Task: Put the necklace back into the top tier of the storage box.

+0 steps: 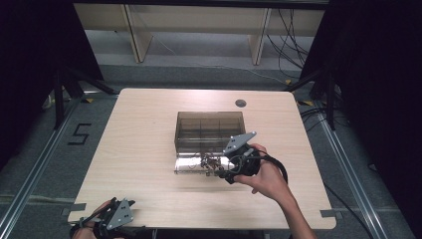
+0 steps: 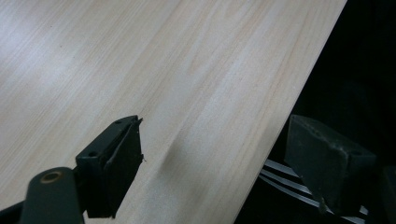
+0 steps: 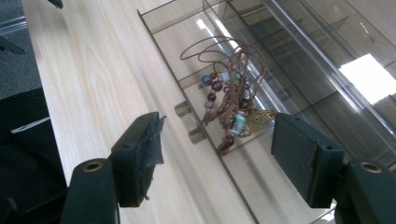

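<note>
A smoky clear organiser box [image 1: 209, 130] stands in the middle of the wooden table [image 1: 149, 124]. Its shallow drawer [image 1: 189, 167] is pulled out toward me and holds a beaded cord bracelet [image 1: 211, 162]. My right gripper [image 1: 225, 172] hovers at the drawer's right end. In the right gripper view the right gripper [image 3: 219, 140] is open. The beads and brown cord [image 3: 229, 102] lie beyond its fingertips, inside the drawer [image 3: 177, 28], untouched. Two small knobs [image 3: 182, 109] sit on the drawer front. My left gripper [image 1: 110, 205] rests at the table's near-left edge, and up close the left gripper [image 2: 215, 140] is open and holds nothing.
A round cable hole [image 1: 240, 103] sits behind the box. Wooden shelving [image 1: 199, 20] and loose cables [image 1: 293, 45] lie beyond the table's far edge. A taped mark [image 1: 79, 133] is on the floor at the left. Bare tabletop [image 2: 140, 56] lies under the left gripper.
</note>
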Motion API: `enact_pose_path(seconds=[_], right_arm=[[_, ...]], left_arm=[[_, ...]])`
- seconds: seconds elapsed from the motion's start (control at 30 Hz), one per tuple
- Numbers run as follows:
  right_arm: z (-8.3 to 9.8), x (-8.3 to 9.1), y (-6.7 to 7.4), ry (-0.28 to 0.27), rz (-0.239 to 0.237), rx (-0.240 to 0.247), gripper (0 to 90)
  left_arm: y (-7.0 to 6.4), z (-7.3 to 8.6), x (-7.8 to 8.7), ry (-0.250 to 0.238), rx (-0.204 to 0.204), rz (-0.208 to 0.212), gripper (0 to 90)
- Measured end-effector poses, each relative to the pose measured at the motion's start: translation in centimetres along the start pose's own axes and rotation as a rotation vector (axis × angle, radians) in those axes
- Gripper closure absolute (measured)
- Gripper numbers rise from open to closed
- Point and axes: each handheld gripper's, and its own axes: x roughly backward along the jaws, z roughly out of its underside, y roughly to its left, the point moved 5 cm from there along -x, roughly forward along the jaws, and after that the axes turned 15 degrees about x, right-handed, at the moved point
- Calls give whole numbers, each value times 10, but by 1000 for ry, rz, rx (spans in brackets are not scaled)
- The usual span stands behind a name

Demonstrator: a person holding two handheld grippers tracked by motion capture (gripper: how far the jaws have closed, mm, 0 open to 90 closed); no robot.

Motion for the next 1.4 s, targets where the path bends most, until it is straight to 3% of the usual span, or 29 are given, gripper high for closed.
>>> enact_pose_path(seconds=[0.13, 0.3, 0.47, 0.57, 0.77, 0.83, 1.1, 1.17, 1.2, 1.27, 1.3, 1.4], right_arm=[[3, 1, 8, -6, 3, -28, 341], [6, -1, 11, -9, -6, -17, 341], [5, 1, 16, -22, -7, -12, 342], [5, 2, 18, -23, -1, -28, 341], [7, 2, 23, -37, -2, -33, 341], [8, 2, 24, -40, -11, -32, 341], [12, 1, 33, -40, -44, -46, 339], [14, 0, 34, -43, -40, -28, 339], [14, 0, 37, -41, -35, -49, 339], [16, 1, 39, -37, -54, -48, 339], [16, 0, 39, -53, -47, -19, 337], [19, 0, 43, -35, -54, -45, 324]], left_arm=[[1, 0, -1, -4, 5, -7, 184], [-1, 1, -1, 7, 2, 18, 184], [1, 1, -2, 0, 0, -9, 184], [-1, 1, -1, 8, 1, 17, 184], [0, 0, 0, -1, -4, 2, 184], [0, 0, 0, -11, -8, -23, 184], [0, -1, 2, -14, -4, -11, 184], [0, -2, 2, -26, 3, -15, 184], [0, -2, 2, -23, 2, -14, 184], [0, -1, 2, -15, -3, -14, 184], [0, -1, 2, -12, -6, -13, 184], [0, -1, 2, -14, -4, -12, 184]])
